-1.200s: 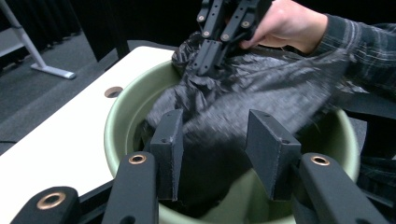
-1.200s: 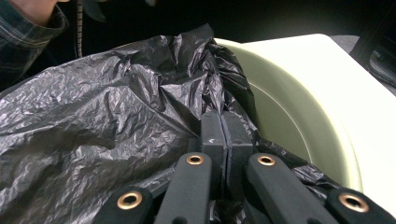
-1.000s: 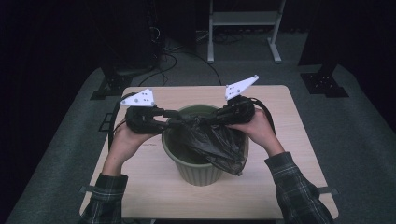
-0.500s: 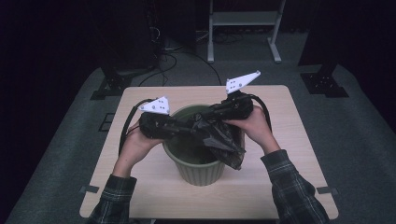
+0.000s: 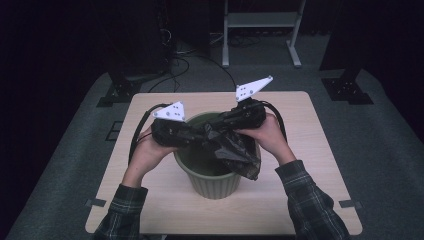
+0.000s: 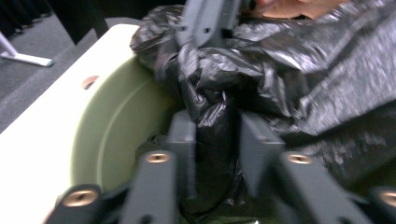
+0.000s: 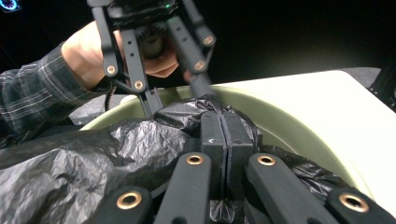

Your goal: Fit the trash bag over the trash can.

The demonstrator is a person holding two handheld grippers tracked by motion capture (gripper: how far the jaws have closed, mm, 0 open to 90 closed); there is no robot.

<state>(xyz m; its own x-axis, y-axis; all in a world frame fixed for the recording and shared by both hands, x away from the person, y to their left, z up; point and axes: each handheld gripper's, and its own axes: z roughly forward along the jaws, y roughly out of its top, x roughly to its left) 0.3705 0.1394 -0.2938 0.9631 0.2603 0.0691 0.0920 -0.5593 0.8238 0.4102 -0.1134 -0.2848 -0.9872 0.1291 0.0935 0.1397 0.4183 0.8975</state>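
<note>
1. High view: the light falls from above onto the table (image 5: 320, 150), which glows pale while the room around it sinks into near black.
2. The grey plates on the grippers flare bright white here; the black bag (image 5: 235, 150) swallows light and loses detail.
3. Soft, short shadows sit under the green bin (image 5: 212, 185).
4. Left gripper view: smeared by blur, jaws in the foreground out of focus, bag creases glinting.
5. Right gripper view: sharper, crisp sheen on the plastic, black background, brass rivets catching the light.
</note>
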